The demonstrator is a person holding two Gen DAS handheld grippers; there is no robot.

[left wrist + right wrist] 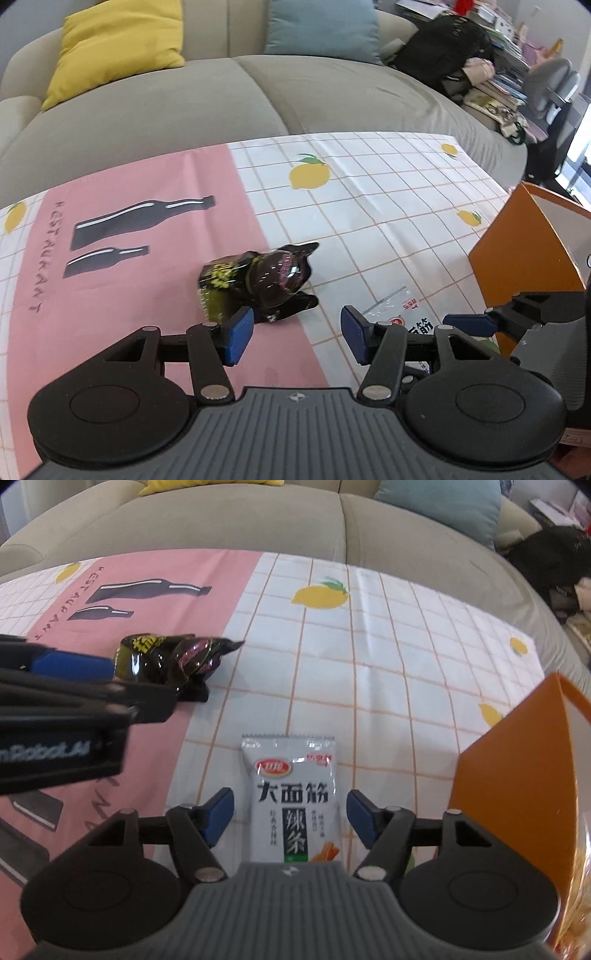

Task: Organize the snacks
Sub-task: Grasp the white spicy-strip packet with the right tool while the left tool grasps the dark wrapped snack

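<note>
Squarely between right fingers (290, 818) (untouched): snack packet (291, 797)

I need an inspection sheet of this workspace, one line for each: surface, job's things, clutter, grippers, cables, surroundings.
Surface: tablecloth with a pink panel, grid lines and lemon prints, lying flat.
Job's things: white snack packet flat on the cloth; dark shiny snack packets bunched at the pink panel's edge; orange box at the right, open.
Clutter: nothing seen on the cloth.
Grippers: left hand-held gripper open, near the dark packets, holding nothing; right hand-held gripper open, pads either side of the white packet, not pressing.
Cables: nothing seen.
Surroundings: grey sofa, yellow cushion, blue cushion, black bag, stacked books.
</note>
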